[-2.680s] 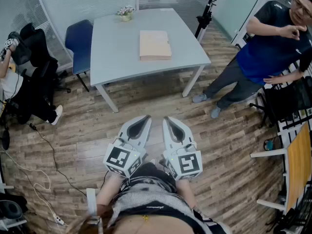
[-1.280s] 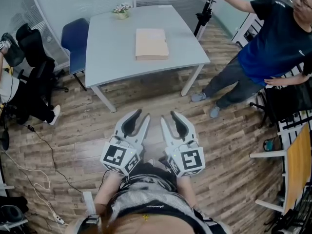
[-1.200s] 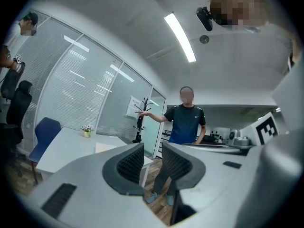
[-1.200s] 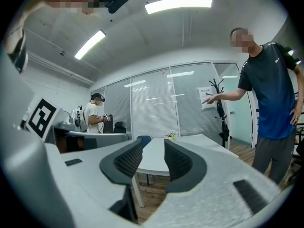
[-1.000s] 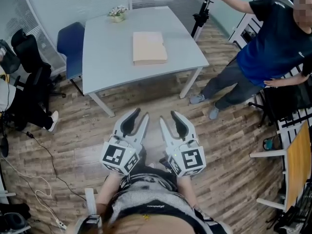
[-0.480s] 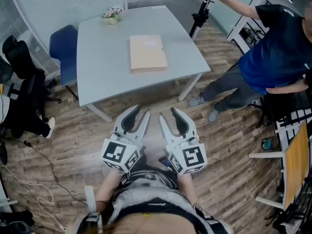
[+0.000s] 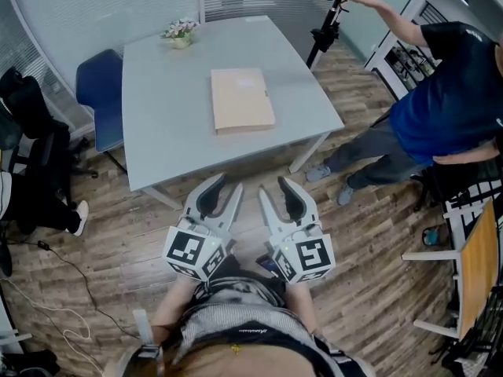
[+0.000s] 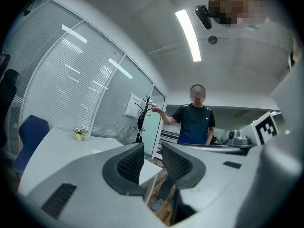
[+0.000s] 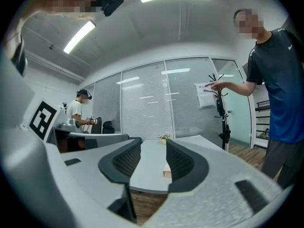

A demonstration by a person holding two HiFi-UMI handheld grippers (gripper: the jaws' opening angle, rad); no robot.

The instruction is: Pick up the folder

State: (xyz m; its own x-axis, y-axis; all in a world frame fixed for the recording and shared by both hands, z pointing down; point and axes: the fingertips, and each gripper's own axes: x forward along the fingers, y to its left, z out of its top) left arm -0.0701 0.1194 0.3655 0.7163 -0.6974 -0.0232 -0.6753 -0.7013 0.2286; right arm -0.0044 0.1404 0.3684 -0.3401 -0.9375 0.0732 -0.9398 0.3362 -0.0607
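The beige folder [image 7: 242, 99] lies flat in the middle of the grey table [image 7: 157, 132]; its near edge [image 9: 166, 171] shows between the right jaws in the right gripper view. Both grippers are held side by side over the wood floor, just short of the table's front edge, and point level at it. My left gripper [image 7: 228, 184] [image 8: 153, 161] is open, with nothing between its jaws. My right gripper [image 7: 273, 185] [image 9: 153, 159] is open too, its jaws a little wider and equally empty. Neither touches the folder or the table.
A small flower pot [image 7: 179, 34] stands at the table's far left corner. A blue chair [image 7: 98, 93] sits left of the table, a black office chair [image 7: 31, 155] further left. A person in a blue shirt [image 7: 448, 93] stands right, reaching for a black stand [image 7: 330, 22].
The table and folder have drawn nearer as both grippers moved forward together toward the front edge. The right jaws have spread slightly. The person on the right has shifted their raised arm.
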